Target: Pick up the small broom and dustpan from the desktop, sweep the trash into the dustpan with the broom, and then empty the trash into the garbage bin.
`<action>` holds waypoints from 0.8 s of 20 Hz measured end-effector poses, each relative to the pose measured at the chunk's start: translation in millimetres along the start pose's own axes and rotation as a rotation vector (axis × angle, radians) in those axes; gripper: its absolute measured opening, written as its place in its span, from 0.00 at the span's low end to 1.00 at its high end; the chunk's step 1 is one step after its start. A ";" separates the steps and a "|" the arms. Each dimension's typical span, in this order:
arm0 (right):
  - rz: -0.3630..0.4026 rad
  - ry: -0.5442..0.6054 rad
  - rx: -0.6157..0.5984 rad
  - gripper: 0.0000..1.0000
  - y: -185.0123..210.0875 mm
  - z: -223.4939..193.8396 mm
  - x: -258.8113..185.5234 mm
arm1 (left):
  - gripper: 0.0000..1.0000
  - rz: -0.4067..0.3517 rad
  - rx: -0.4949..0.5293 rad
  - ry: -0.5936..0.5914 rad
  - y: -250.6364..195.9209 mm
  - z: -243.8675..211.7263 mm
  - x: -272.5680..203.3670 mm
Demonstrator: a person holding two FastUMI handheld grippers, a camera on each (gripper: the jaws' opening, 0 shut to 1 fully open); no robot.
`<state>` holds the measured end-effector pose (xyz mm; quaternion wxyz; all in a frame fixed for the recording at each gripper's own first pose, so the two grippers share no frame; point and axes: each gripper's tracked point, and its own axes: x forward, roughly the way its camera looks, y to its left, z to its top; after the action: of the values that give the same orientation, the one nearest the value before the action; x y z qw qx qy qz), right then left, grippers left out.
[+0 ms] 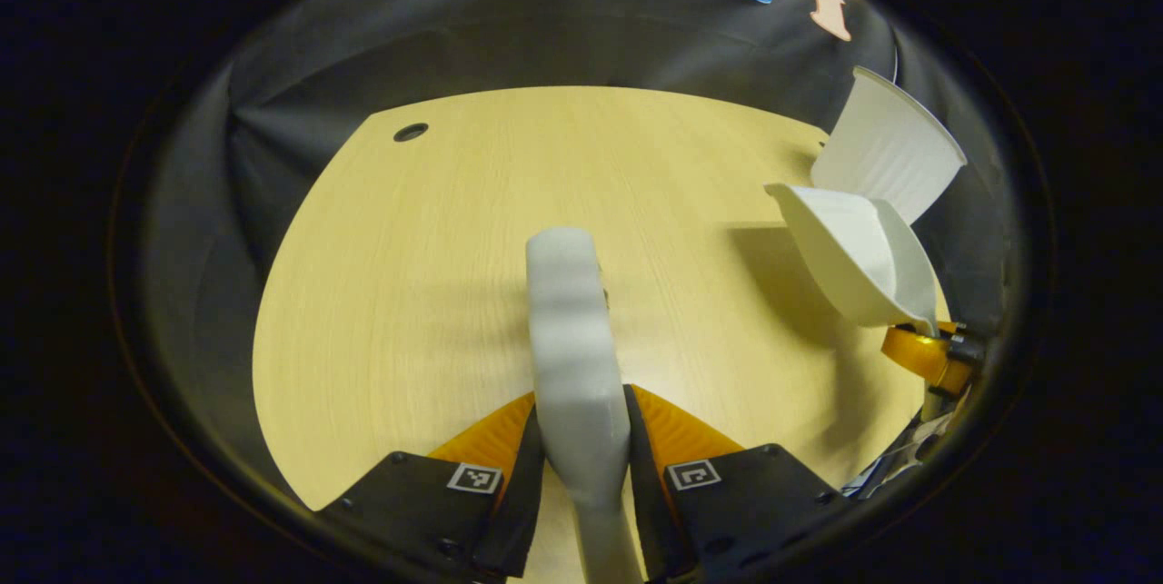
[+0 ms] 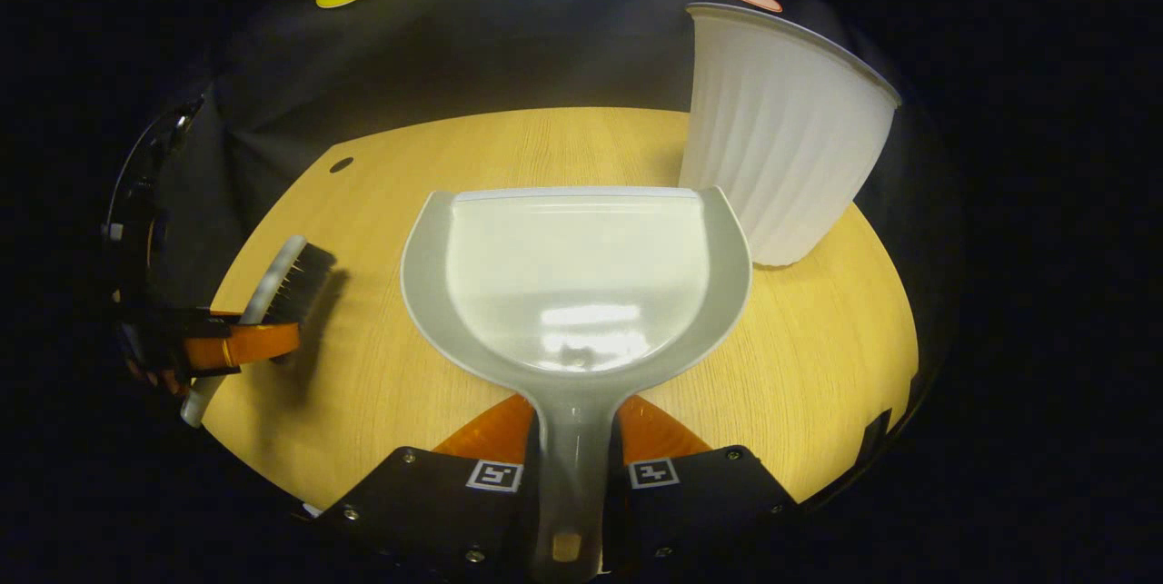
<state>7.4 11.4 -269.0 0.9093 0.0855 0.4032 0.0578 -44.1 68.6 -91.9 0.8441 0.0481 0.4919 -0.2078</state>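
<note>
Tongs grip broom point(image 1: 577, 339) and dustpan point(image 2: 577, 280); white bin point(image 2: 781, 130) stands just beyond dustpan.

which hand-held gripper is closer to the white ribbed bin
Right. The right hand-held gripper, holding the grey plastic dustpan, is beside the white ribbed garbage bin; the left hand-held gripper is farther off across the desk.

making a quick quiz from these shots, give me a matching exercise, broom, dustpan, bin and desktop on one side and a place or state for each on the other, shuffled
Things:
1. broom
2. dustpan
3. garbage bin
4. desktop

Places or states:
A. pale wood surface with a small round hole near its far edge
B. handle clamped between the right gripper fingers, tray facing forward
C. handle clamped between the left gripper fingers
D. white, ribbed, standing on the far right of the desk

Pairs: 1-C, 2-B, 3-D, 4-A
</note>
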 end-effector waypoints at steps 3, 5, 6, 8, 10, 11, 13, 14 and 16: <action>-0.006 0.042 0.007 0.28 -0.8 -13.0 4.6 | 0.50 0.006 0.010 0.013 2.4 4.2 6.3; -0.008 0.054 0.012 0.28 -0.8 -18.4 7.2 | 0.50 0.012 0.012 0.015 -4.5 9.8 9.6; -0.008 0.062 0.007 0.28 -0.9 -20.1 8.3 | 0.54 0.012 0.011 0.018 -7.1 12.1 10.7; -0.003 0.072 -0.002 0.28 -1.6 -23.1 8.4 | 0.50 0.011 0.006 0.025 -11.2 15.4 10.5; 0.004 0.080 0.002 0.29 -0.9 -23.7 7.5 | 0.50 0.017 0.010 0.036 -14.0 18.8 8.3; 0.006 0.085 0.004 0.29 -0.5 -22.8 6.8 | 0.51 0.018 0.011 0.038 -14.7 19.5 8.5; 0.012 0.100 0.008 0.30 -2.0 -21.2 5.7 | 0.51 0.017 0.015 0.049 -19.0 24.9 8.4; 0.013 0.102 0.009 0.31 -1.7 -22.0 6.9 | 0.52 0.019 0.016 0.053 -20.0 26.5 8.5; 0.016 0.110 0.014 0.32 -0.9 -22.2 7.1 | 0.52 0.024 0.023 0.057 -20.5 25.8 9.0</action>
<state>-4.3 14.1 -289.1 0.8847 0.0918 0.4522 0.0669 -27.5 39.8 -83.8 0.8316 0.0696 0.5126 -0.2019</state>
